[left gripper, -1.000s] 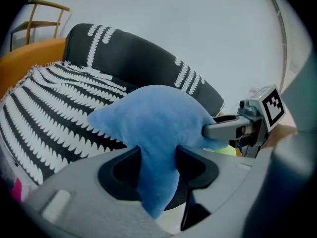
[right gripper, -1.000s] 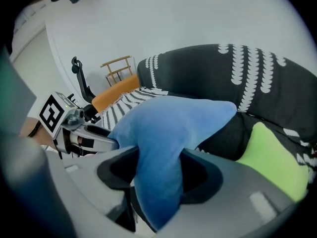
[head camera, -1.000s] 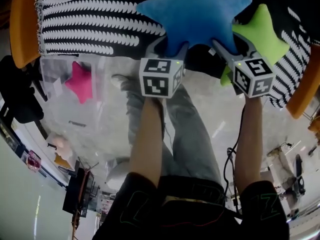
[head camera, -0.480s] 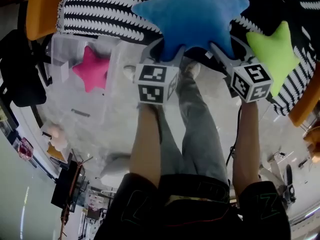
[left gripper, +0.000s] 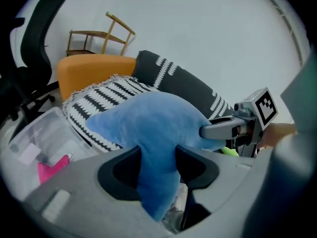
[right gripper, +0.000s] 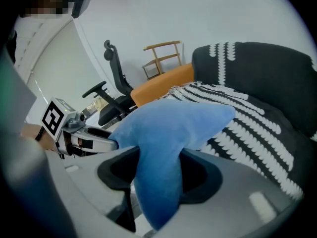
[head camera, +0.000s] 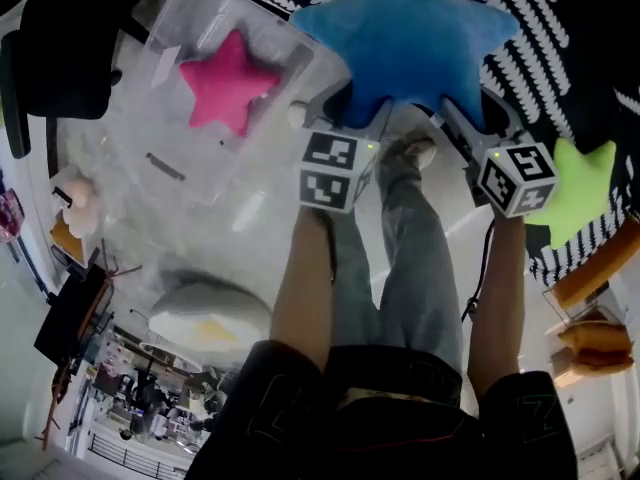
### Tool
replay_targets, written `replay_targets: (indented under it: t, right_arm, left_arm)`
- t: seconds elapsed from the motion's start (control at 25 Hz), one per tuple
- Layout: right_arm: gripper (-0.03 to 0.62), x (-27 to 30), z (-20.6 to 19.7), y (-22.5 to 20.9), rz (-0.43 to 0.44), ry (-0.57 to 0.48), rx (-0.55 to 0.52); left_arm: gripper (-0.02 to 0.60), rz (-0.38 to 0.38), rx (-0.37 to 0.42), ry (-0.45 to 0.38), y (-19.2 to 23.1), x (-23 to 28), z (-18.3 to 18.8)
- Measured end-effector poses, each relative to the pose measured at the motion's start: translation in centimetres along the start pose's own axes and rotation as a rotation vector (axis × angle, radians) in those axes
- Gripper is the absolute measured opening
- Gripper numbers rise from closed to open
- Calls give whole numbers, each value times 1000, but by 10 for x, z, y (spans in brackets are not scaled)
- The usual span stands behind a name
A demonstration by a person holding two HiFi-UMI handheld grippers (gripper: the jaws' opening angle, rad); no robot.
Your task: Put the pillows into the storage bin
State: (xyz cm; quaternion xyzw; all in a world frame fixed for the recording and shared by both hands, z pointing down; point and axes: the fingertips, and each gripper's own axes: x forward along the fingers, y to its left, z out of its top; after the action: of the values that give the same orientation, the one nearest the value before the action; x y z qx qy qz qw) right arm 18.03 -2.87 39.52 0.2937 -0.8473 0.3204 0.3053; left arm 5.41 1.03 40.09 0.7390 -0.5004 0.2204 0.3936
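Sofa throw [head camera: 520, 63]: black-and-white patterned cover, beyond and to the right of both claws; the green pillow rests on it.

Storage bin [head camera: 165, 43]: clear plastic, open-topped, on the floor to the left of the left claw and a little beyond it. It holds one thing, the pink pillow, and has room beside it.

Blue pillow [head camera: 410, 48]: big star-shaped cushion, off the sofa and held up just ahead of both claws, one lower point in each. It is not yet over the bin.

Green pillow [head camera: 580, 183]: smaller star on the throw, right of the right claw, not gripped.

Pink pillow [head camera: 225, 88]: small star lying flat inside the bin, left of the left claw.

Left claw [head camera: 345, 103]: clenched on one point of the blue pillow, the plush squeezed between its jaws.

Right claw [head camera: 478, 118]: clenched on the neighbouring point in the same way.

Risk, biggest: the blue pillow looks nearly as broad as the bin's mouth, so it may catch on the rim and hang there if let go off-centre.

Risk, lesser: each grip is only on a soft tip, so the plush could slide out if the claws pull apart or twist unevenly.

Risk, least: the light bin may shift if the pillow is pushed against its wall.
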Motion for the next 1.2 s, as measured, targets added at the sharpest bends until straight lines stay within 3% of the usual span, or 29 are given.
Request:
replay_targets:
  t: [0.16, 0.32, 0.56, 0.8, 0.96, 1.08, 1.2]
  right_arm:
    - [238, 38, 15, 45, 62, 40, -66]
    - [239, 49, 14, 57, 131, 62, -114]
    - [239, 113, 13, 117, 242, 116, -194]
    - [244, 173, 0, 173, 353, 181, -261]
    - [253, 194, -3, 186, 381, 183, -288]
    - [297, 211, -6, 192, 378, 165, -247]
    - [330, 225, -31, 189, 330, 212, -195]
  left_arm:
    - [222, 53, -94, -23, 46, -31, -15]
    - [223, 102, -139, -63, 53, -43, -26]
    - [224, 205, -242, -96, 119, -76, -62]
    - [232, 315, -278, -58, 176, -107, -103]
    - [235, 356, -296, -61, 192, -112, -115]
    - [251, 419, -318, -87, 211, -117, -124]
    - [281, 514, -294, -17, 223, -117, -147]
